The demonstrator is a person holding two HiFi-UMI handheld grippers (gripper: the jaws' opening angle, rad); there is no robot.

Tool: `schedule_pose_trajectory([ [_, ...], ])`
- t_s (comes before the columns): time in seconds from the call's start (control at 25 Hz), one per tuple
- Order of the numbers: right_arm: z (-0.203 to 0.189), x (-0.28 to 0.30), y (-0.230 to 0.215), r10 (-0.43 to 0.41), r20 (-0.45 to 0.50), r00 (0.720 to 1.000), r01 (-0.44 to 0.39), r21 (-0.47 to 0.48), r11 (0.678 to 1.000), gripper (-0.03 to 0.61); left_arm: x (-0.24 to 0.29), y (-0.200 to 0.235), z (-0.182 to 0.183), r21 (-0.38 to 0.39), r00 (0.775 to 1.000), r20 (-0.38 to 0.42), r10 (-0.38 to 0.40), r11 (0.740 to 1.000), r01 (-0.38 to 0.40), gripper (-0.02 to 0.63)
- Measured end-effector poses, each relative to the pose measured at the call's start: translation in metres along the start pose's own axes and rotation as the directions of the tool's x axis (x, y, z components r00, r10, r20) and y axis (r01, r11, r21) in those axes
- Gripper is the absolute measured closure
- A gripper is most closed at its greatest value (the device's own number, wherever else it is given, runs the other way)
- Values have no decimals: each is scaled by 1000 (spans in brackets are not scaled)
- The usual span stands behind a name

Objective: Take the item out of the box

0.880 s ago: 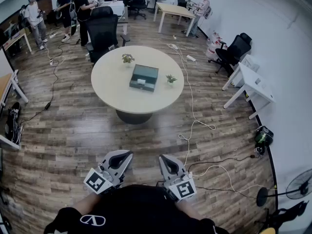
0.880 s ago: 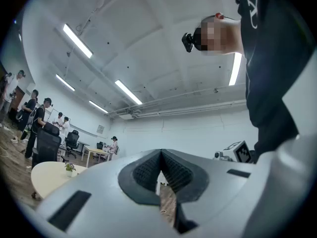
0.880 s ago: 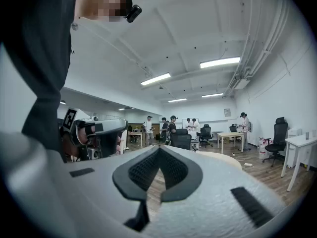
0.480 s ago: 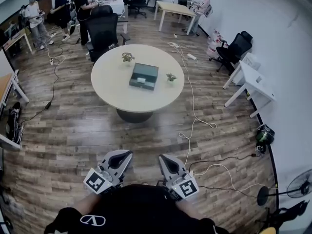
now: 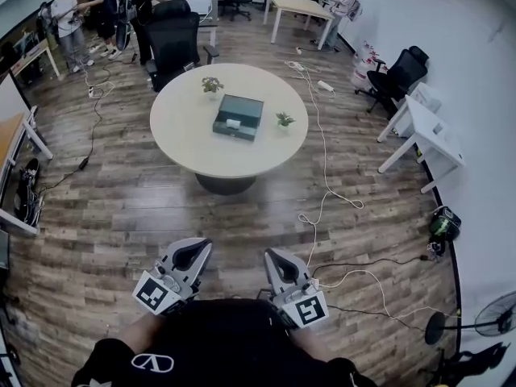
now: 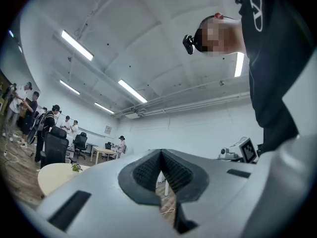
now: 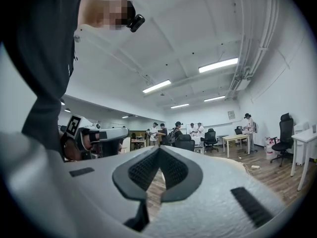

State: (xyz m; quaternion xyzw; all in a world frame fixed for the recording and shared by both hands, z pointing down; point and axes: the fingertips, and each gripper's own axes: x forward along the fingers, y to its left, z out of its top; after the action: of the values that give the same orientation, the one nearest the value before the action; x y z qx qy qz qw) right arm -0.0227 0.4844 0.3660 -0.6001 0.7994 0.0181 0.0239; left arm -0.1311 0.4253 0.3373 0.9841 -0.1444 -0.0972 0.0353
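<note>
Box (image 5: 238,117) lies mid-table on the round table (image 5: 181,143), at 12 o'clock, well apart from both grippers. Left gripper (image 5: 196,251) at 7 o'clock and right gripper (image 5: 275,258) at 5 o'clock: jaws pressed together, nothing between them.

Dark grey-green box (image 5: 239,116) (white label on top), cream table (image 5: 181,131), brown wood-grain floor (image 5: 121,208), black chair (image 5: 173,39)

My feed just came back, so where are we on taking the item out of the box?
Done: nothing visible; the box looks closed on the round table. In hand: nothing; the left gripper and right gripper are shut and empty, held near the person's body, well short of the table. Left: approach, open the box, lift the item out.
</note>
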Motion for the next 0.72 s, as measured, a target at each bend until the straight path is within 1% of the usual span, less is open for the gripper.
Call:
schedule_pose_trajectory([
  [0.2,-7,1,-26,47,11,999,-47,22,999,574,23,1,-6,37,999,-14,45,998,-44,609],
  [0.4,-21,20,-48,62,6,998,-62,45,997,574,39,23,-16,47,997,-27,69,997,-68,609],
  [0.56,-31,53,-64,62,1,998,-62,46,997,574,58,54,-26,44,998,-24,56,998,-55,608],
  [0.72,-37,106,-87,62,0,998,-62,17,998,574,86,109,-32,22,999,-7,35,999,-35,608],
])
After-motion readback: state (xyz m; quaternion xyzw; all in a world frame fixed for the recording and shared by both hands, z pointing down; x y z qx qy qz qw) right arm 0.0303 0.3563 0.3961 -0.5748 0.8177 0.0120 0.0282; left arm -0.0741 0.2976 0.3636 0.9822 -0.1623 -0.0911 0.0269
